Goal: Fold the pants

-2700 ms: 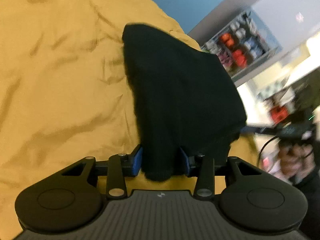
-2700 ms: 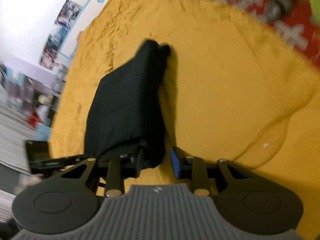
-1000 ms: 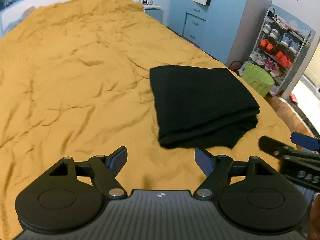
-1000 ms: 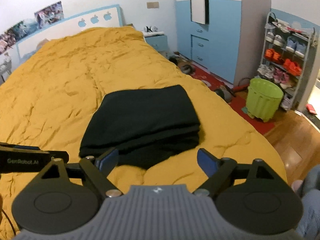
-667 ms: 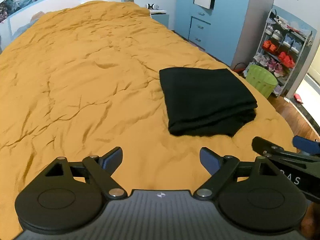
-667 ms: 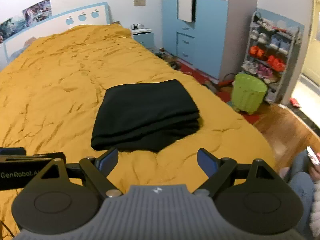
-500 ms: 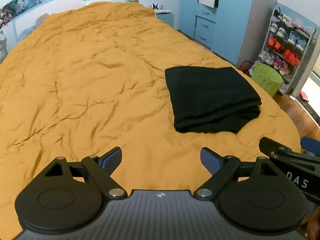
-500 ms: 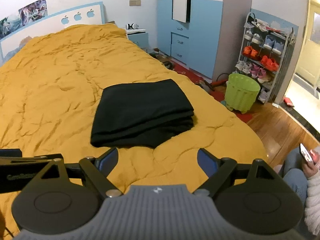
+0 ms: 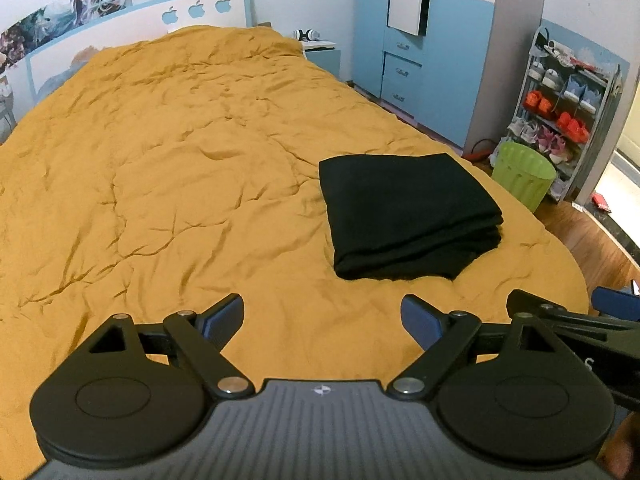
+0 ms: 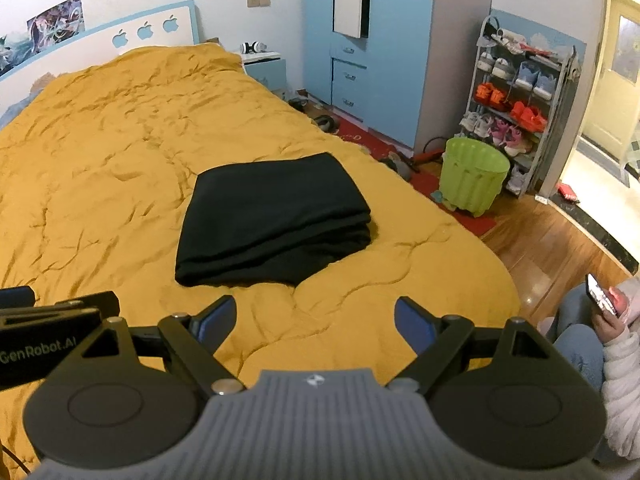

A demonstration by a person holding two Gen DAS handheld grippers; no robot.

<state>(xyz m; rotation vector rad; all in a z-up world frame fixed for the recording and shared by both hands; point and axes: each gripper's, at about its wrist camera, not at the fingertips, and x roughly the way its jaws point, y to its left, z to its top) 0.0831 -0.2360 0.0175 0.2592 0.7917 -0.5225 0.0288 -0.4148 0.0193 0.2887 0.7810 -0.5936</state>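
Released since the earlier frames, the folded black fabric pants (image 9: pixel 408 212) lie flat on the mustard quilted bed (image 9: pixel 160 184); left claw (image 9: pixel 322 318) has just opened wide, empty. From the right wrist, right claw (image 10: pixel 316 318) gapes empty too, clear of the pants (image 10: pixel 272 224), the fold apparently finished.

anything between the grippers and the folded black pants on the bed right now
Nothing visible. Only bare yellow bedspread lies between the open right gripper and the folded black pants; the same holds for the open left gripper.

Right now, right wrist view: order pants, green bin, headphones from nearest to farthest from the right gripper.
1. Folded black pants, on the bedspread just ahead of the right gripper.
2. Green bin, on the floor, right of the bed.
3. Headphones, on the far nightstand.
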